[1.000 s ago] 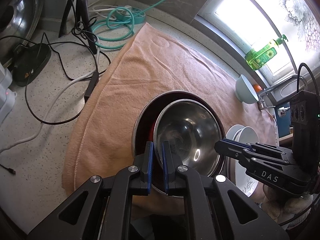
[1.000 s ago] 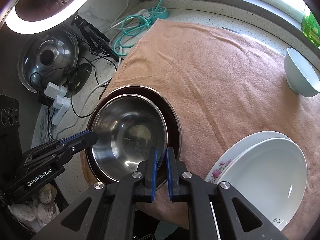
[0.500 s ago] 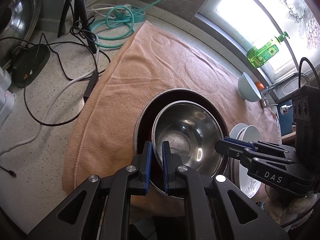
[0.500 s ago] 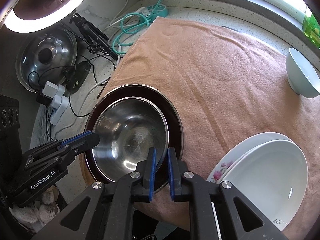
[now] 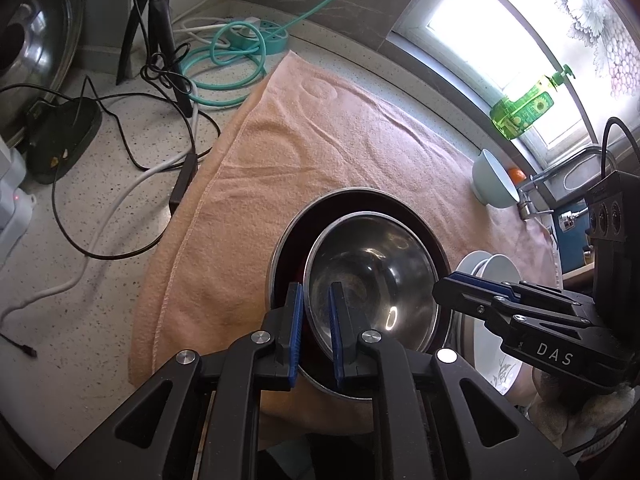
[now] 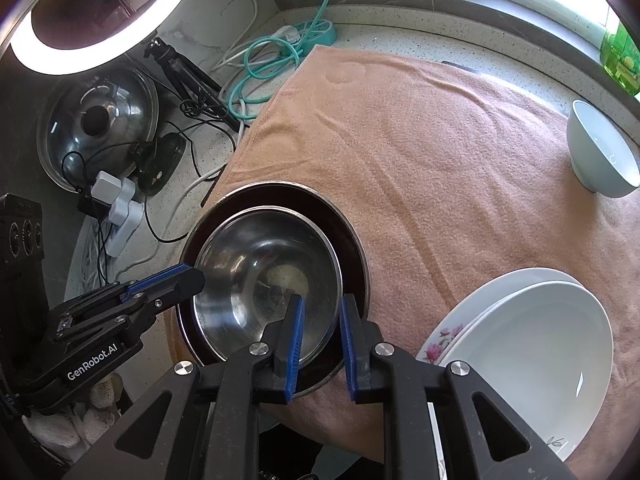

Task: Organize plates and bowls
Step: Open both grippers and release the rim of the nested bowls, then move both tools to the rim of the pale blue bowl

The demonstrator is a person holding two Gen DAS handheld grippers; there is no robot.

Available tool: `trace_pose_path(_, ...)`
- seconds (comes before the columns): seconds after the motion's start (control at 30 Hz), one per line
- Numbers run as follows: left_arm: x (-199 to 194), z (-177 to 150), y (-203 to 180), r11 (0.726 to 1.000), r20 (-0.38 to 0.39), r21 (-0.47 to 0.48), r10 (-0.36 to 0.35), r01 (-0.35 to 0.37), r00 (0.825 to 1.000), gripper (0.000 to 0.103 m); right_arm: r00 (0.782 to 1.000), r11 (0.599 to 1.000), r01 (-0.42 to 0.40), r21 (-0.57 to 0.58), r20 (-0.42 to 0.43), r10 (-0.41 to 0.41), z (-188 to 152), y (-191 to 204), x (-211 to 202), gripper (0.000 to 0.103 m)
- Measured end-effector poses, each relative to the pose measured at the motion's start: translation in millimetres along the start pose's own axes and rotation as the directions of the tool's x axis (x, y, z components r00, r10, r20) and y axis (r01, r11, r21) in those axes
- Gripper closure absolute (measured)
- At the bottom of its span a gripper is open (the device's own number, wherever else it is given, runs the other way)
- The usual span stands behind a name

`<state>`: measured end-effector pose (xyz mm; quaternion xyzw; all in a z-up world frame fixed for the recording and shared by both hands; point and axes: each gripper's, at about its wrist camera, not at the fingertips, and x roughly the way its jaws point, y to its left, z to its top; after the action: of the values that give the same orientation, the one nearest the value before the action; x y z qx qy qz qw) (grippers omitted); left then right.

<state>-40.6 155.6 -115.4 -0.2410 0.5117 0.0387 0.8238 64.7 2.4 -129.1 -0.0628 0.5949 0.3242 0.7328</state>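
Observation:
A steel bowl sits inside a wider dark-lined steel bowl on a peach towel. My left gripper straddles the steel bowl's near rim, its jaws slightly apart. My right gripper straddles the opposite rim with its jaws apart, open. A white deep plate lies on a flowered plate. A pale blue bowl stands at the towel's far side.
Cables, a teal power strip, a tripod, a pot lid and adapters crowd the speckled counter left of the towel. A green bottle stands on the window sill. A tap is behind the blue bowl.
Both grippers' jaws have parted from the steel bowl's rim, the right more than the left. The steel bowl has settled lower in the dark-lined bowl.

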Motion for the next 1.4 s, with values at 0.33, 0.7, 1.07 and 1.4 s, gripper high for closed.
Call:
trace_pose_path(0.33, -14.7, 7.5, -10.6, 1.0, 0.059, 0.026, 0.011, -0.013, 0.998, 0.091, 0.997, 1.0, -0.017, -0.001, 0.069, 0.017, 2.8, 0.9, -24.1, 0.086)
trace_pose_path(0.7, -18.7, 20.6, -29.9, 0.999, 0.082, 0.034, -0.021, 0.019, 0.996, 0.091, 0.985, 0.999, -0.029, 0.032, 0.17, 0.024, -1.7, -25.0, -67.1, 0.086)
trace_pose_path(1.07, -16.1, 28.3, -72.1, 0.996, 0.094, 0.067, -0.067, 0.061, 0.993, 0.091, 0.967, 0.992, -0.027, 0.126, 0.253, -0.006, -9.2, -89.8, -112.9, 0.086)
trace_pose_path(1.4, -7.3, 34.0, -115.7, 0.99, 0.096, 0.104, -0.106, 0.096, 0.99, 0.091, 0.955, 0.988, 0.018, 0.151, 0.291, -0.062, -11.3, -141.2, -143.2, 0.086)
